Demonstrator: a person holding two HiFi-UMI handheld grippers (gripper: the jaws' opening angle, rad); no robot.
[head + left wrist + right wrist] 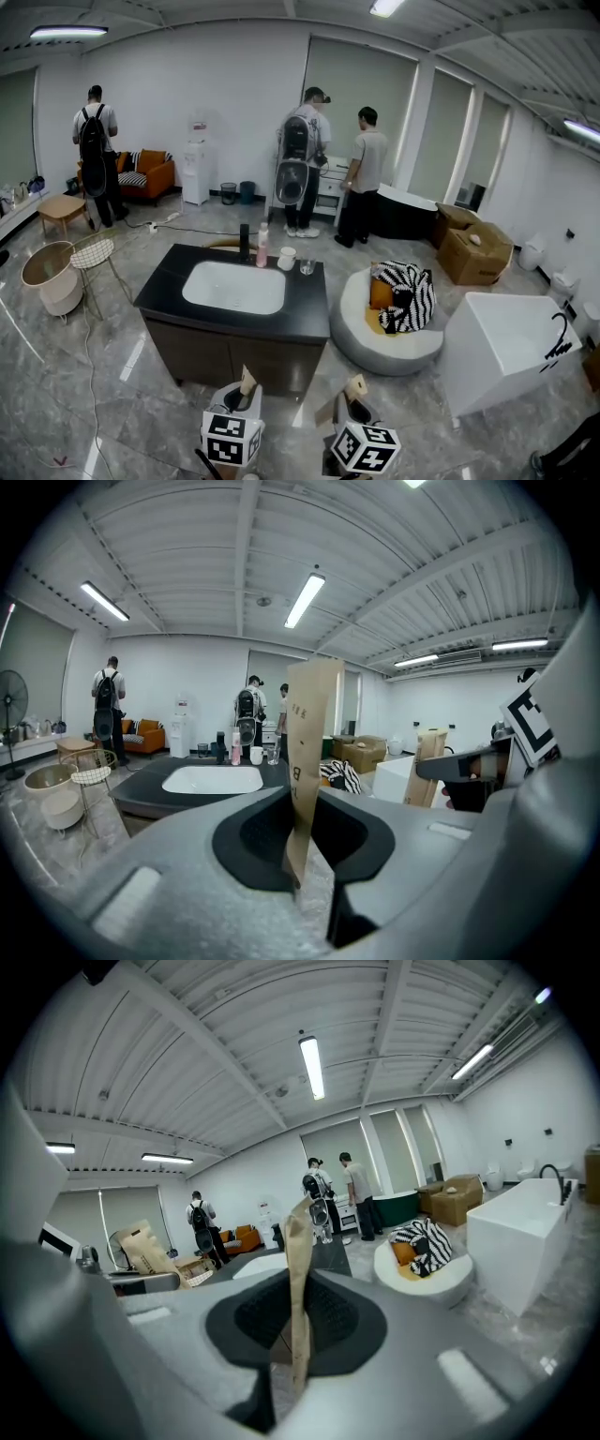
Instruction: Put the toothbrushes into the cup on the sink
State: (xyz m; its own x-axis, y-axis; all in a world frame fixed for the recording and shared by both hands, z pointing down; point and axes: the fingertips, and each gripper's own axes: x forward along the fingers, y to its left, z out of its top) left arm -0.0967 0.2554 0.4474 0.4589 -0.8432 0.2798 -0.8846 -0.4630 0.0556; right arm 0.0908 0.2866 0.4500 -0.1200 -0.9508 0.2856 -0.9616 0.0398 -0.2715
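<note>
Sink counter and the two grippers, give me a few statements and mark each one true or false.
1. The left gripper is shut on a paper packet. True.
2. The right gripper is empty. False: it clamps a second paper packet.
3. A white cup stands on the black counter. True.
4. The basin is black. False: it is white.
5. A packet sits in the cup. False: both are in the grippers.

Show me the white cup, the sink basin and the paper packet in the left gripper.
white cup [286,259], head view, its side wall.
sink basin [234,287], head view, its bare bottom.
paper packet [309,742], left gripper view, its flat middle.
</note>
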